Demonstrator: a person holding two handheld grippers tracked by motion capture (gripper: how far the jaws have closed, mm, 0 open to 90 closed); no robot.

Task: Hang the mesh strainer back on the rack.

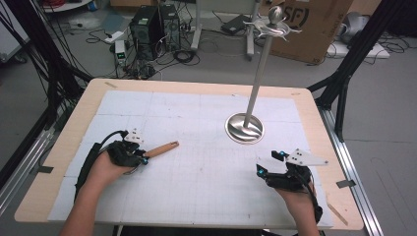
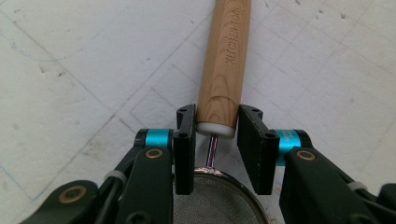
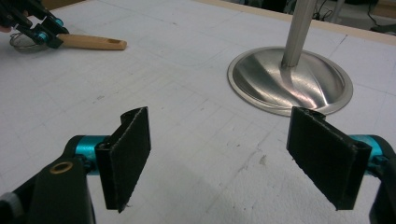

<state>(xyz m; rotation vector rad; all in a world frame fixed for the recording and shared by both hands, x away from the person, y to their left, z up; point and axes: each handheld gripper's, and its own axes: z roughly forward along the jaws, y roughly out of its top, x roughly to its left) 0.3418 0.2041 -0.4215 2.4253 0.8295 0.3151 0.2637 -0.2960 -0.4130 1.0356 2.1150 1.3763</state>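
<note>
Only the metal stand [image 1: 245, 127] interrupts the open white mat [image 1: 206, 162] between both tools.

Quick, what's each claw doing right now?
Left claw: closed on the strainer's wooden handle, near its mesh end.
Right claw: wide open, holding nothing, above the table.

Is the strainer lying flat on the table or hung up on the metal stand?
Lying on the table. The strainer rests on the white mat, its wooden handle between the left gripper pads; the stand carries nothing.
</note>
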